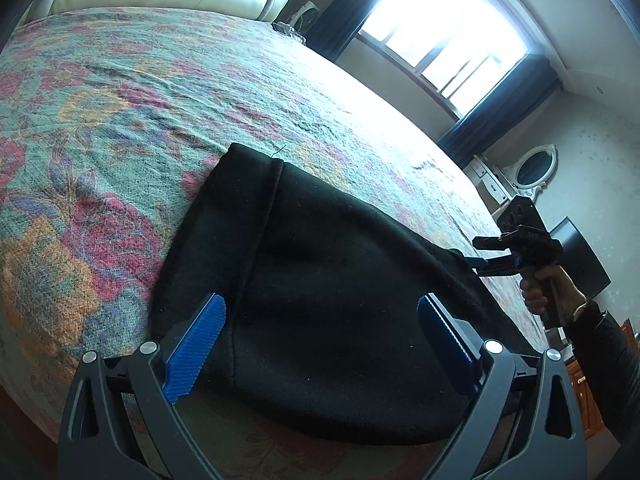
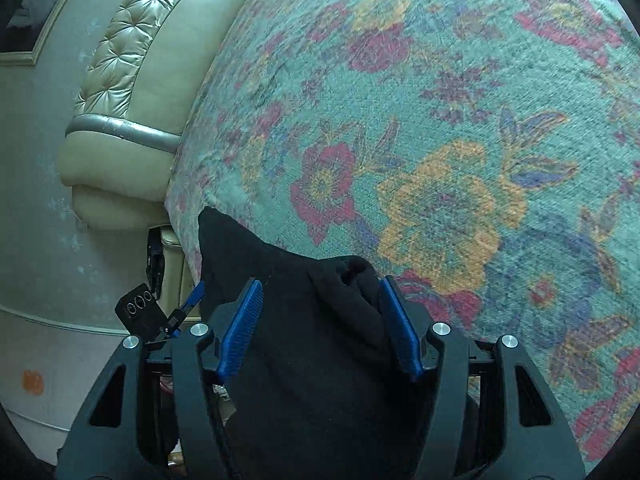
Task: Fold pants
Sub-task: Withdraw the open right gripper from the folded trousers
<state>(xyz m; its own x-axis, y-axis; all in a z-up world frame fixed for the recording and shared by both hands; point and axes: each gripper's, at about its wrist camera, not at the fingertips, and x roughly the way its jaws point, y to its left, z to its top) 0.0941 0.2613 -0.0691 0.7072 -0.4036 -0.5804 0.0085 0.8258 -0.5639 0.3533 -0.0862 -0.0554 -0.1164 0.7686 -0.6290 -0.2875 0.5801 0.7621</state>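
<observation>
The black pants (image 1: 328,288) lie folded on the floral bedspread (image 1: 120,128) near the bed's edge, with a hem seam running across them. My left gripper (image 1: 320,320) is open, its blue pads wide apart over the pants. My right gripper (image 2: 320,312) is open with bunched black fabric (image 2: 304,320) between its blue pads, which do not press on it. In the left wrist view the right gripper (image 1: 480,262) sits at the pants' far right corner, held by a hand. In the right wrist view the left gripper (image 2: 176,312) shows at the pants' left edge.
A cream tufted headboard (image 2: 132,48) stands at the bed's end. A bright window (image 1: 440,32) with dark curtains, a white dresser with an oval mirror (image 1: 532,168) and a dark screen (image 1: 580,256) lie beyond the bed.
</observation>
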